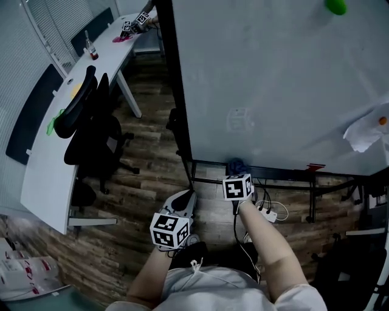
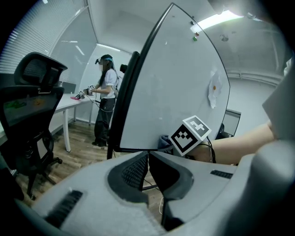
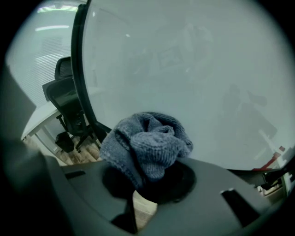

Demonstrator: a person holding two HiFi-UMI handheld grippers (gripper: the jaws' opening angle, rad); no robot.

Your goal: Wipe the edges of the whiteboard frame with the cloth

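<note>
The whiteboard (image 1: 273, 79) stands upright in a black frame, with a left edge (image 1: 176, 91) and a bottom edge (image 1: 267, 170). My right gripper (image 1: 236, 174) is shut on a grey-blue knitted cloth (image 1: 236, 164) and holds it at the bottom edge, near the lower left corner. In the right gripper view the bunched cloth (image 3: 147, 147) bulges out of the gripper (image 3: 150, 177) in front of the board, with the frame's left edge (image 3: 80, 69) beside it. My left gripper (image 1: 185, 197) hangs lower and to the left, shut (image 2: 148, 161) and holding nothing.
A black office chair (image 1: 91, 127) and a curved white desk (image 1: 48, 164) stand to the left. Another person (image 2: 105, 101) works at the far desk. A power strip (image 1: 267, 212) lies under the board. A paper (image 1: 364, 130) and a green magnet (image 1: 335, 6) are on the board.
</note>
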